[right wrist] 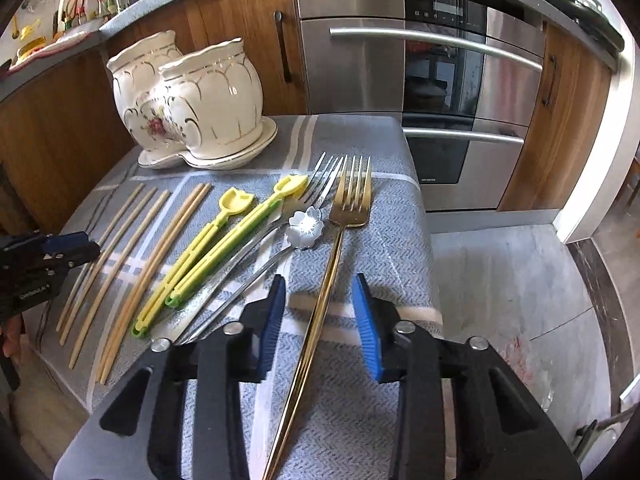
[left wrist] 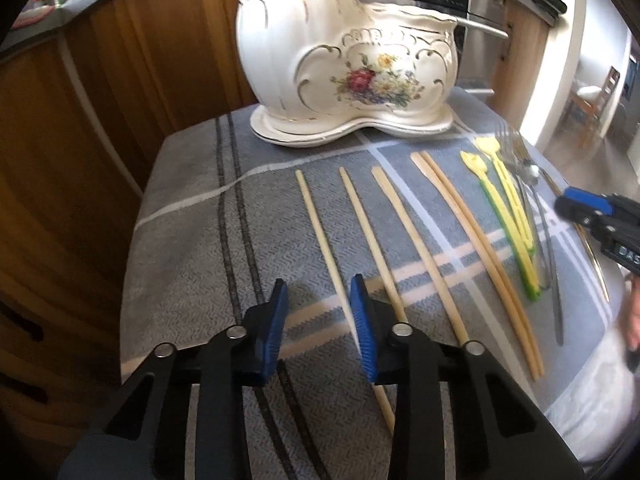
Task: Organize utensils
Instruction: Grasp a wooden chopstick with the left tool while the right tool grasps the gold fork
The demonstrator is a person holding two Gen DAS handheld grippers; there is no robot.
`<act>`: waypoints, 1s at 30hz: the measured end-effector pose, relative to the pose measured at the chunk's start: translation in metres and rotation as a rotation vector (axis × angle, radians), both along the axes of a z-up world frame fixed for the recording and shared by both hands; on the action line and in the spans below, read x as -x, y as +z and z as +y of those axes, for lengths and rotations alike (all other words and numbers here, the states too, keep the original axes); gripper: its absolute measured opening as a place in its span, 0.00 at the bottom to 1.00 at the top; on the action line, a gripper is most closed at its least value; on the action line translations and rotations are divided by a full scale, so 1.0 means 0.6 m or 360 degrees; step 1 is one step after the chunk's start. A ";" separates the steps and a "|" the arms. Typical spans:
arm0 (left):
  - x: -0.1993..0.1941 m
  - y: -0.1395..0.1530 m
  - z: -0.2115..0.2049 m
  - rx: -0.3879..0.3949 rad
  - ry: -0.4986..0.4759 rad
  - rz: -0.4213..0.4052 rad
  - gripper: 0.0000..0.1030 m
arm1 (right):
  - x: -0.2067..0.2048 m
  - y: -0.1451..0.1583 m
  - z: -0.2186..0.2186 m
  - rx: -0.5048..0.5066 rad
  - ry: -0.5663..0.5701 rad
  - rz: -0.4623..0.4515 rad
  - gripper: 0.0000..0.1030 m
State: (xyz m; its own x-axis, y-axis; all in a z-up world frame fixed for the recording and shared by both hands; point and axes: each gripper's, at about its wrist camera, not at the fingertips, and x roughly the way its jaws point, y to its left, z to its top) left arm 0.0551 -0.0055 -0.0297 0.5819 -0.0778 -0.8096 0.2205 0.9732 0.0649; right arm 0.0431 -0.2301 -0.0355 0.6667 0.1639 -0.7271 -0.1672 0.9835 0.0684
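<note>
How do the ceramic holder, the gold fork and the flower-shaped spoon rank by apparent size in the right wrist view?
1. Gold fork: longest in the picture, though it lies nearest the camera, which inflates it.
2. Ceramic holder: bulkiest, but farther away.
3. Flower-shaped spoon: its thin handle is partly hidden, so its length is unsure.

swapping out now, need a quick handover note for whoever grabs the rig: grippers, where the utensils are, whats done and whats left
Left gripper: fingers partly open, empty, just left of the outermost chopstick; no grip.
Right gripper: fingers partly open, straddling the gold fork handle without pressing it.
Utensils all lie on the grey cloth: five chopsticks, two yellow plastic sticks, silver forks, a flower-bowl spoon, the gold fork.
The white floral holder stands at the cloth's far end; nothing shows above its rim.
Done: nothing visibly sorted.
Left: apparently every utensil.
</note>
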 end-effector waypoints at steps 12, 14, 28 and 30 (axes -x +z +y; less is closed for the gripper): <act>-0.018 0.001 -0.006 -0.0011 -0.0047 0.0045 0.22 | -0.044 0.000 0.018 0.0117 -0.0068 0.0076 0.16; -0.021 0.003 -0.008 -0.0016 -0.0059 0.0041 0.19 | -0.048 -0.002 0.017 0.0109 -0.0086 0.0076 0.09; -0.010 -0.001 -0.006 -0.0028 -0.0090 -0.0071 0.05 | -0.026 0.002 -0.011 -0.0061 -0.0145 0.0020 0.05; -0.007 -0.002 -0.001 -0.0003 -0.0086 -0.0079 0.05 | -0.022 0.004 -0.014 -0.0085 -0.0141 0.0008 0.05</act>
